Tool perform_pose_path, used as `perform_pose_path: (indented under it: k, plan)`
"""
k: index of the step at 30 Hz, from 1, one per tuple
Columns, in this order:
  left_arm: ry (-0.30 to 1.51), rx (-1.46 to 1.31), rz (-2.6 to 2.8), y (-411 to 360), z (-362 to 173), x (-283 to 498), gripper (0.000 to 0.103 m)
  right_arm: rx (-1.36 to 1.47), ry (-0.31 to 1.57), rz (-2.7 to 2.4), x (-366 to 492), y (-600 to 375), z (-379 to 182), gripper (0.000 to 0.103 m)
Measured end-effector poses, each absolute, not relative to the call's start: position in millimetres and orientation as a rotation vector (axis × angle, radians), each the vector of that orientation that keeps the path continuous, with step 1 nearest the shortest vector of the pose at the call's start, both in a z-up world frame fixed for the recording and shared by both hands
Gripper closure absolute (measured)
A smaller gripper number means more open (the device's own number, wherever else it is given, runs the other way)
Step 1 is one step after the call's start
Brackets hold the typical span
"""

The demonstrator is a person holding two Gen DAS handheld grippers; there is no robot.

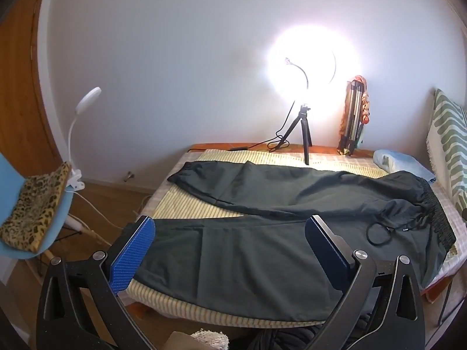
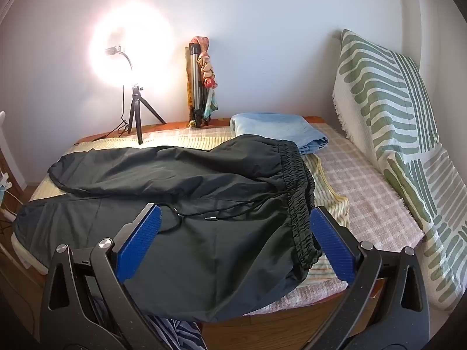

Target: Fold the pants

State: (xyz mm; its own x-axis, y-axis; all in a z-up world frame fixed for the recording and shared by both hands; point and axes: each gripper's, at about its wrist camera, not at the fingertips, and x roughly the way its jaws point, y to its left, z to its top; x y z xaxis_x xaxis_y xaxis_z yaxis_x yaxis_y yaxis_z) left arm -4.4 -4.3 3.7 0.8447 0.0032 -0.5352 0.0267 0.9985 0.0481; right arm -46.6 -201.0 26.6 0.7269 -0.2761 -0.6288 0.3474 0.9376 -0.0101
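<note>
Bedroom scene: a low bed [image 2: 364, 204] covered with a pale checked cloth and a yellow striped mat stands against a white wall. A lit ring lamp on a small black tripod [image 1: 303, 128] stands at the far edge of the bed, beside a folded metal stand wrapped in a patterned scarf [image 2: 200, 87]. A green-and-white patterned cushion [image 2: 388, 110] leans at the head end, with a folded light-blue cloth [image 2: 280, 129] lying before it. A blue chair with a leopard-print pad [image 1: 35, 207] and a clipped white gooseneck lamp [image 1: 78, 122] stand on the wooden floor beyond the foot end.

Long black pants with a gathered elastic waistband [image 2: 181, 204] lie spread flat across the bed, unfolded, legs apart toward the foot end, waistband toward the cushion, drawstring loose on the front. The near leg reaches the bed's front edge and may overhang it slightly.

Both tools hover over the near edge, touching nothing. The left gripper [image 1: 230, 250], blue pads wide apart, frames the near leg; the right gripper [image 2: 236, 245], equally spread, frames the waistband corner. Bare bed surface lies between waistband and cushion.
</note>
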Motion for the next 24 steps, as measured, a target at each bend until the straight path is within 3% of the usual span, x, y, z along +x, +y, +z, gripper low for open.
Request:
perform_pose_path:
  k: [24]
  plan:
    - [0.573, 0.041, -0.015, -3.8, 3.6, -3.0, 0.001, 0.112, 0.676, -0.341, -44.8, -199.2, 25.6, 0.0]
